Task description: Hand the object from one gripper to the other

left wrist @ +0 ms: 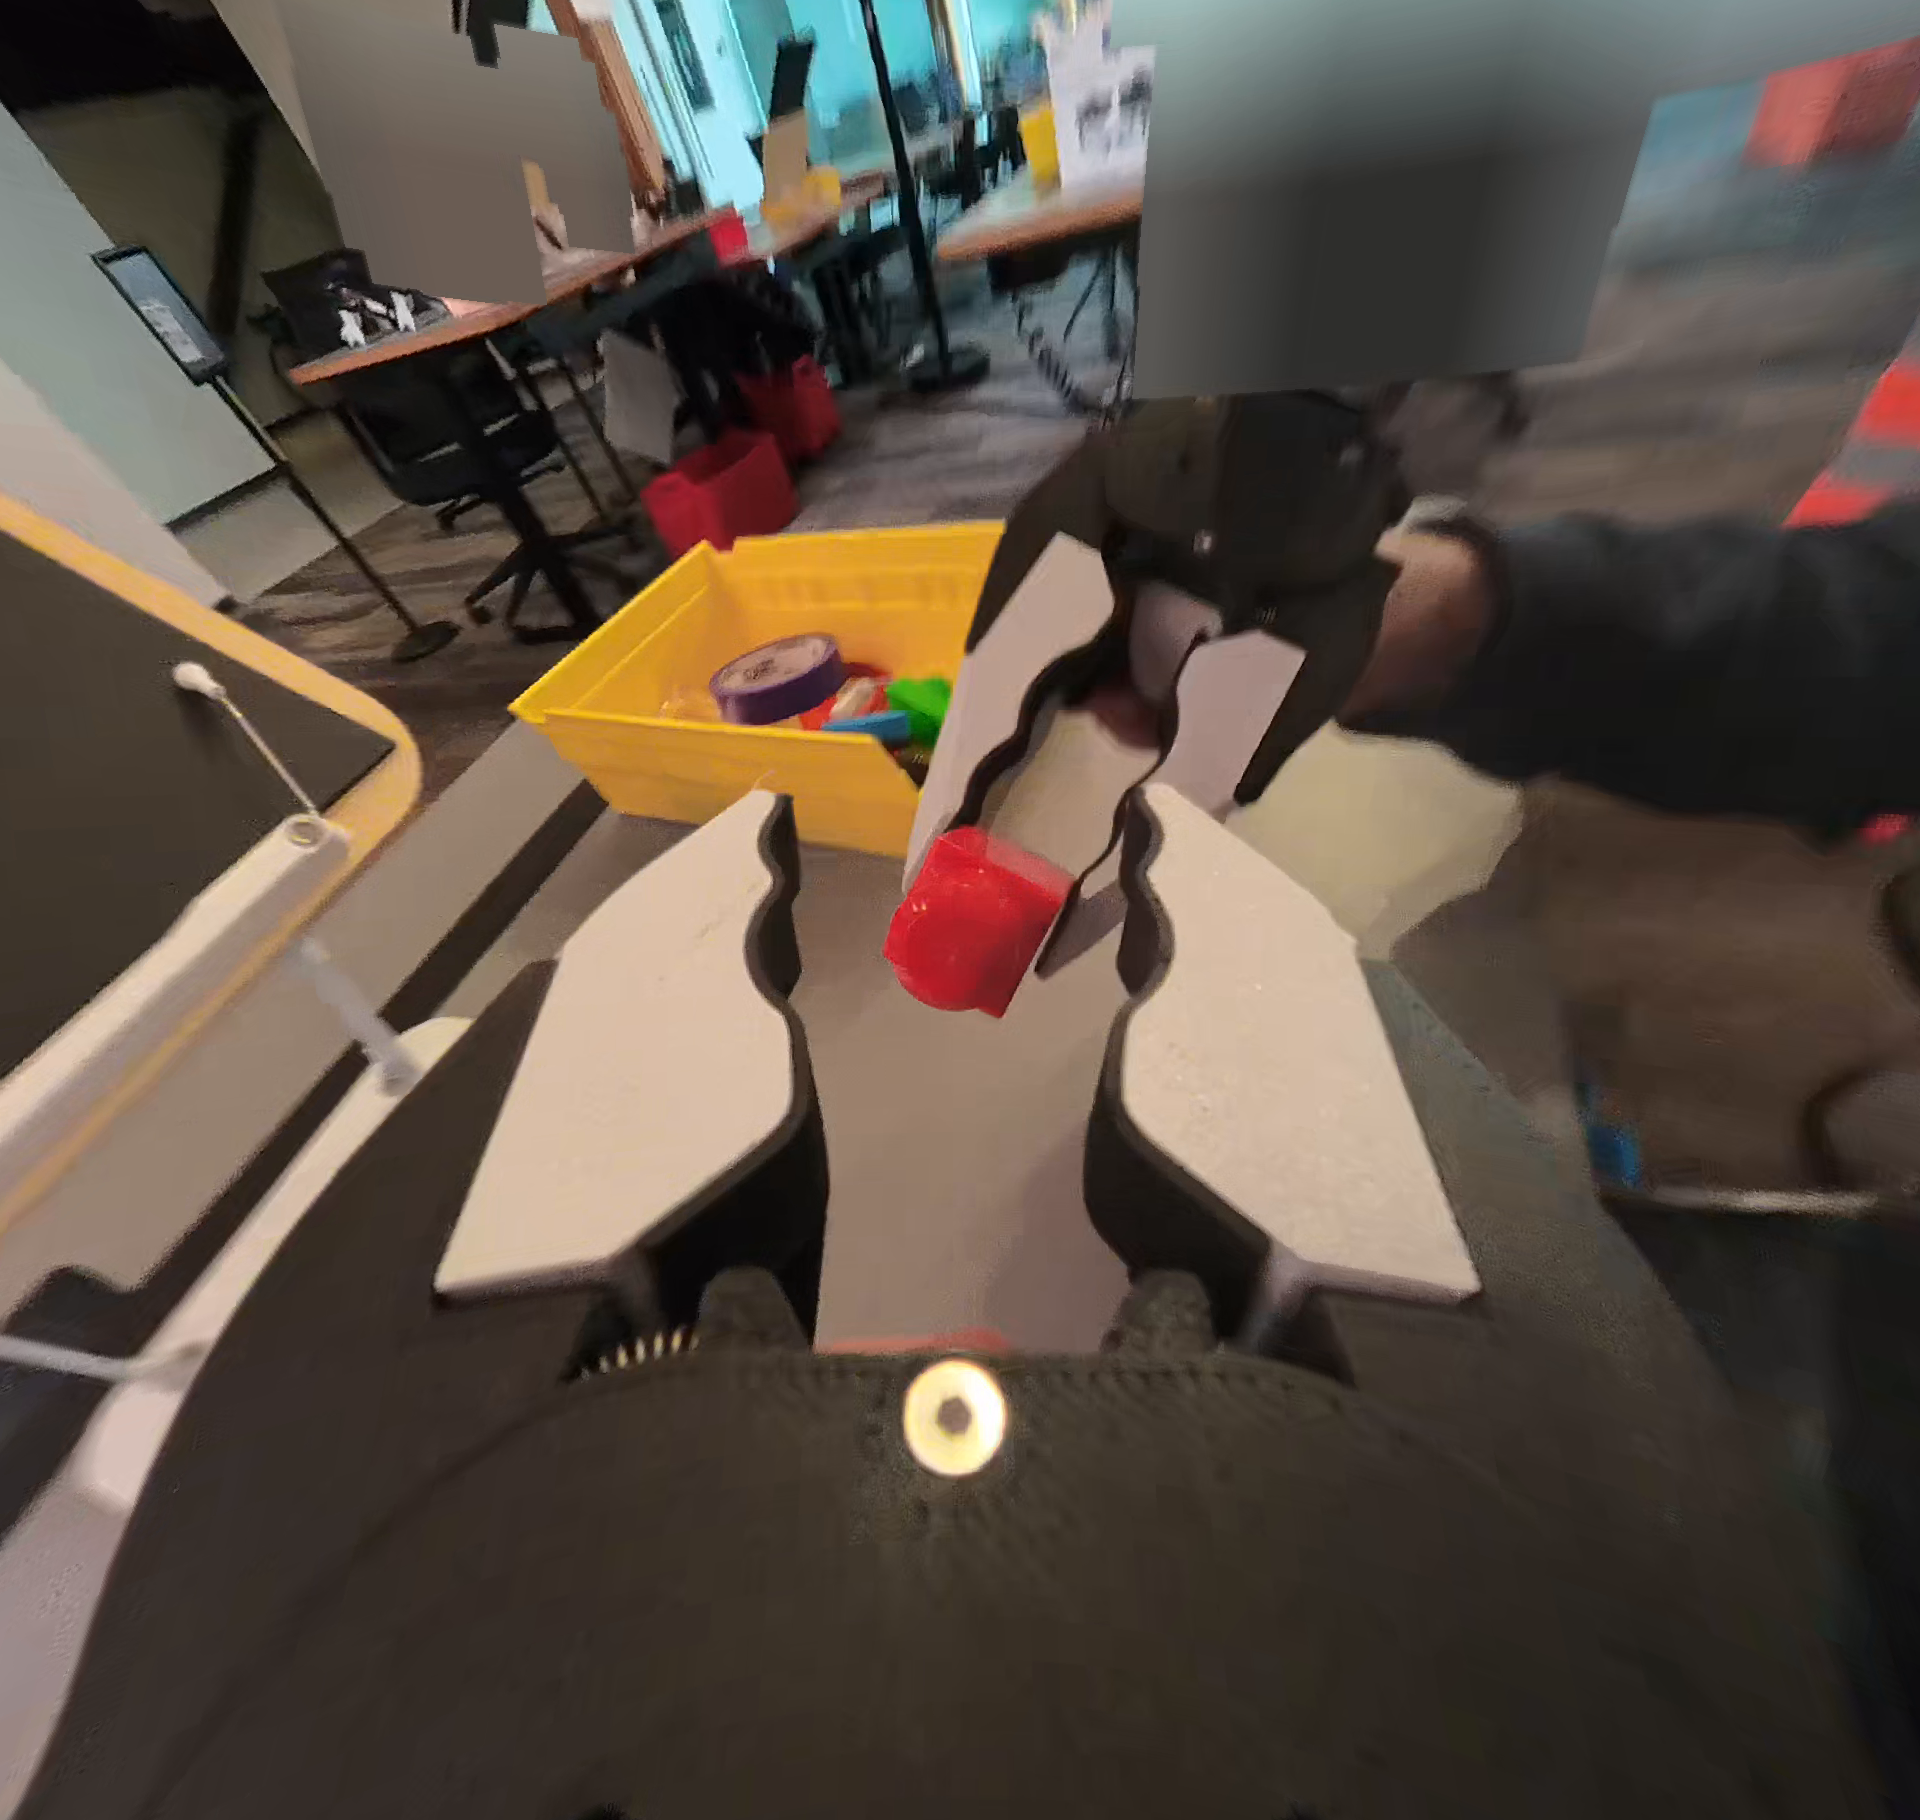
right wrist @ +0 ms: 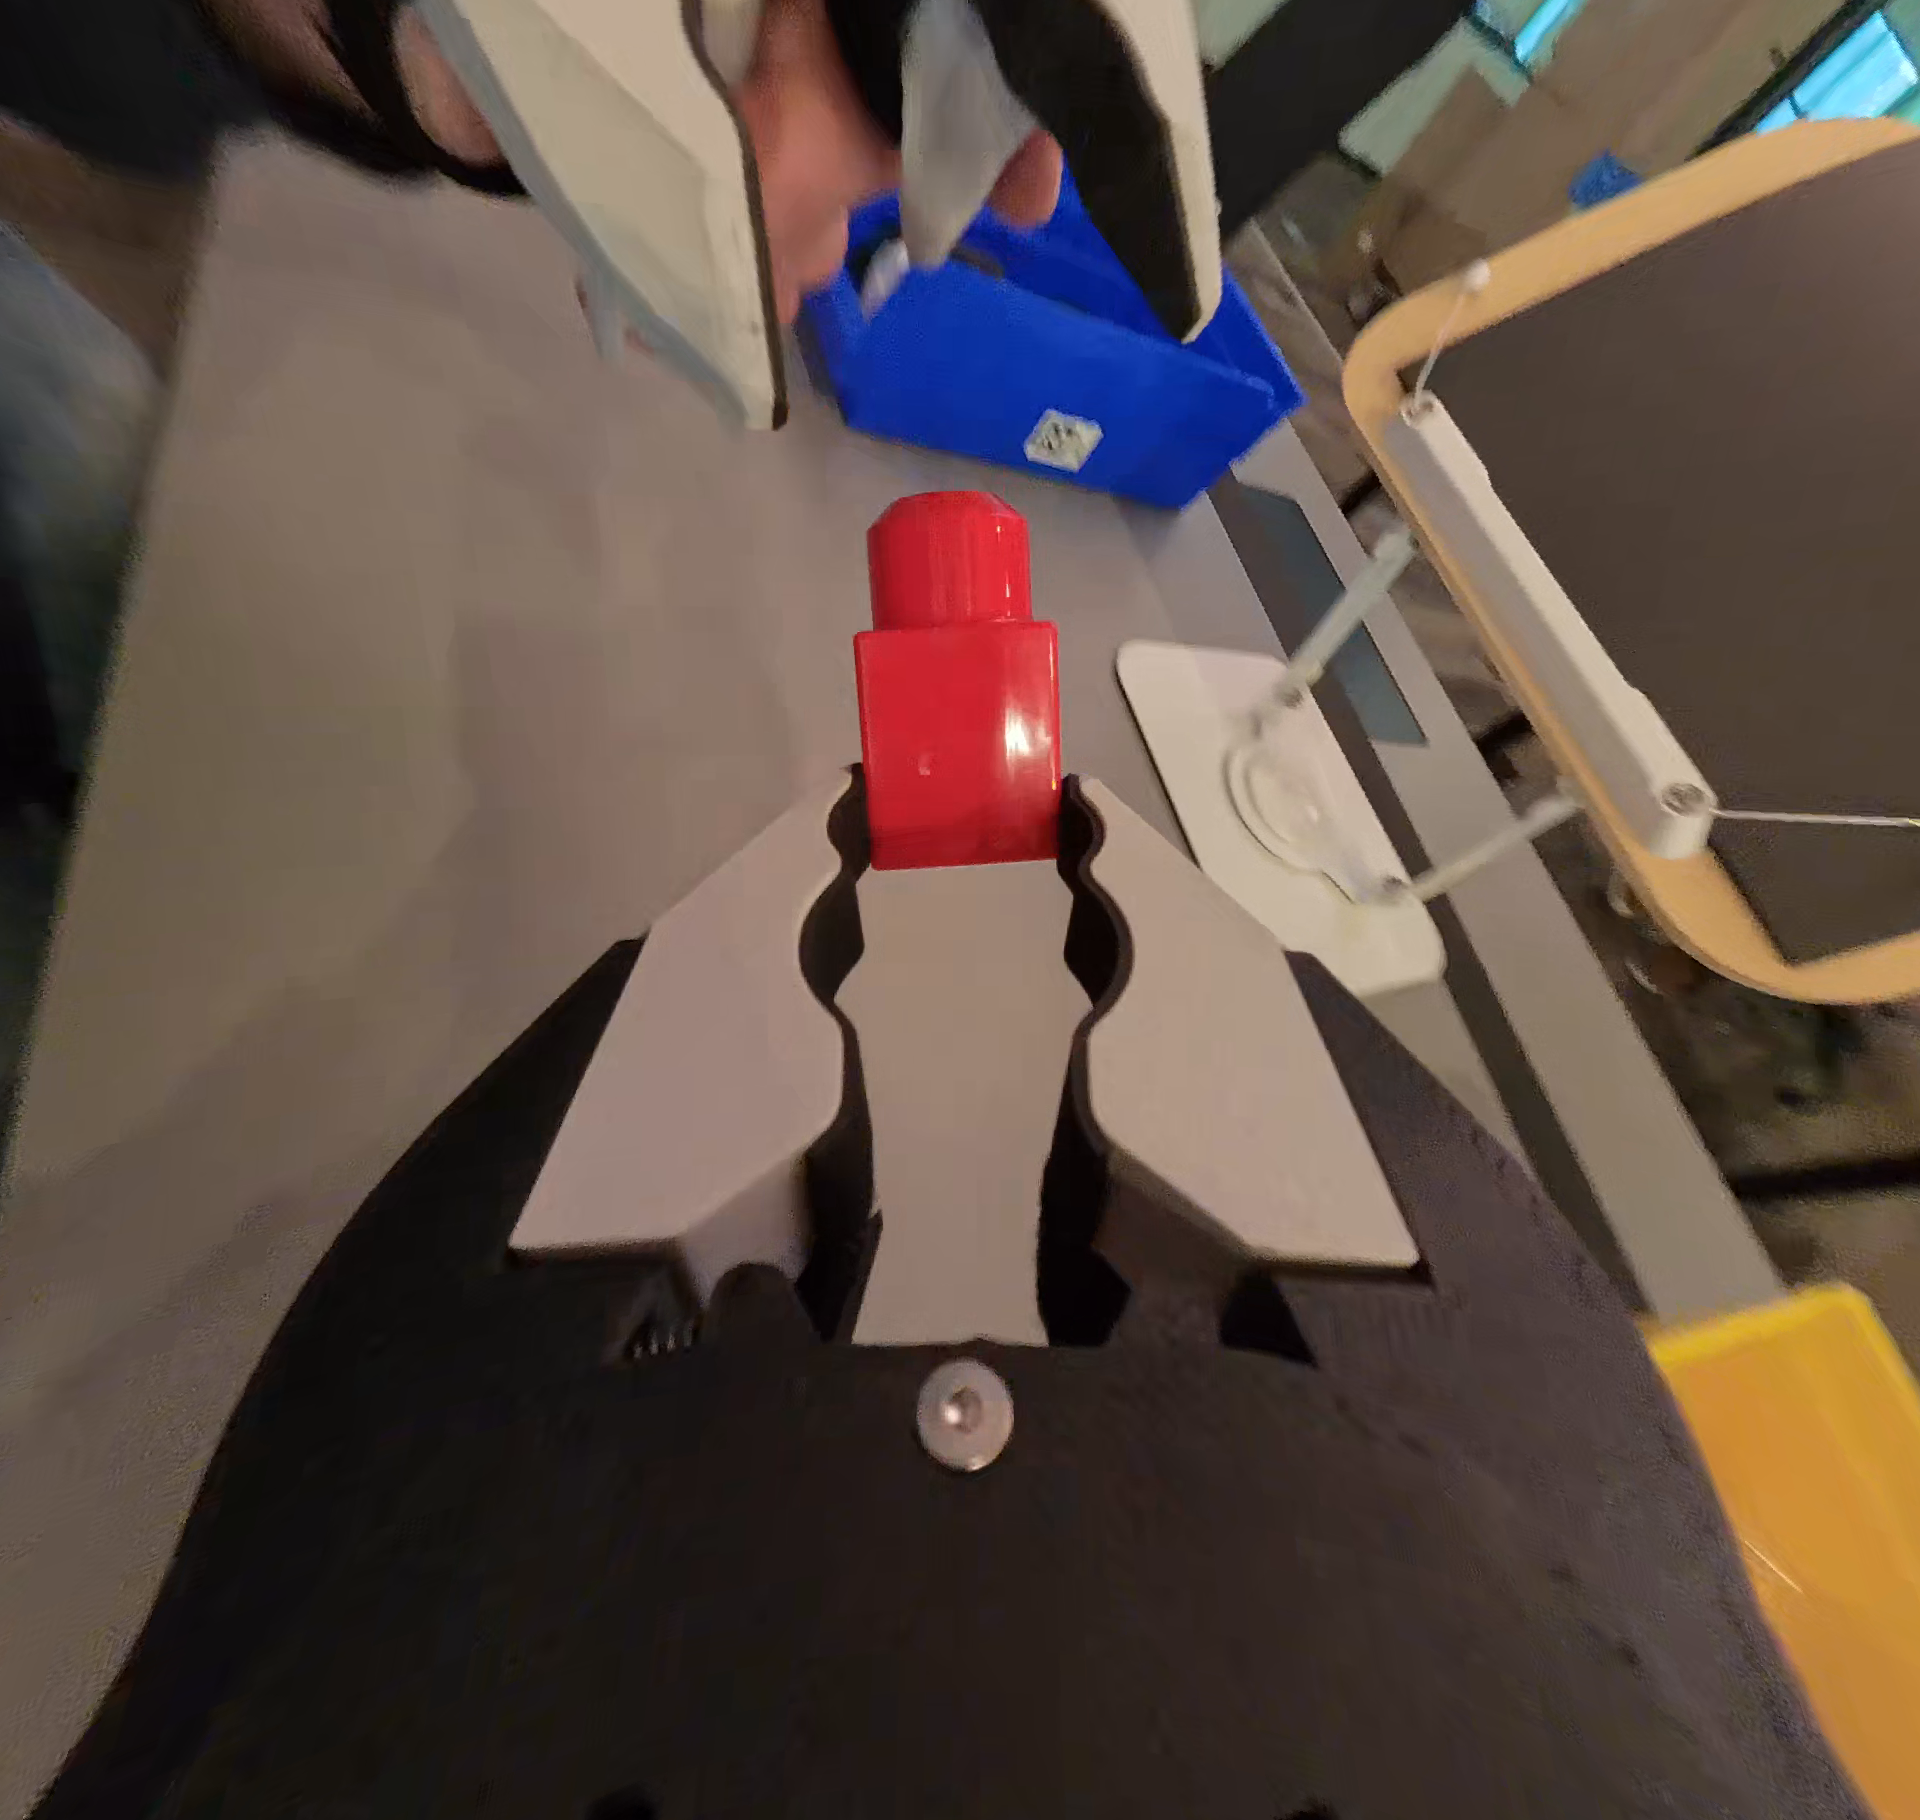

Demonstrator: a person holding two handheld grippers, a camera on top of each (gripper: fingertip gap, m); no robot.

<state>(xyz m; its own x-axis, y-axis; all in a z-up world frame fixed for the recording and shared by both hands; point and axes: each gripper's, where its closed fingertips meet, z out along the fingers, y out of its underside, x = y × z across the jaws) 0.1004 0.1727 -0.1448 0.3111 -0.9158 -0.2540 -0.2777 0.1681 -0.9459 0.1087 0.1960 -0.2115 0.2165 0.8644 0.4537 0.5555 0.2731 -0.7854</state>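
- While I hold both tools over the grey table (right wrist: pixel 436 690), the yellow bin (left wrist: pixel 727 773) sits at its far side in the left wrist view, and a blue bin (right wrist: pixel 1049 378) lies beyond the other gripper in the right wrist view.
- My right gripper (right wrist: pixel 961 814) is clamped on the square base of the red block (right wrist: pixel 956 721), which hangs in the air above the table, not resting on it.
- My left gripper (left wrist: pixel 961 897) is spread wide and holds nothing; the block (left wrist: pixel 971 923) sits just ahead of its fingertips, roughly centred on the gap.
- From the right wrist view, the block's long axis runs straight forward, its round stud (right wrist: pixel 948 560) pointing at the left gripper (right wrist: pixel 977 368).
- I judge that the handover is not yet made: my left gripper must advance until its fingers flank the free stud end, then close.
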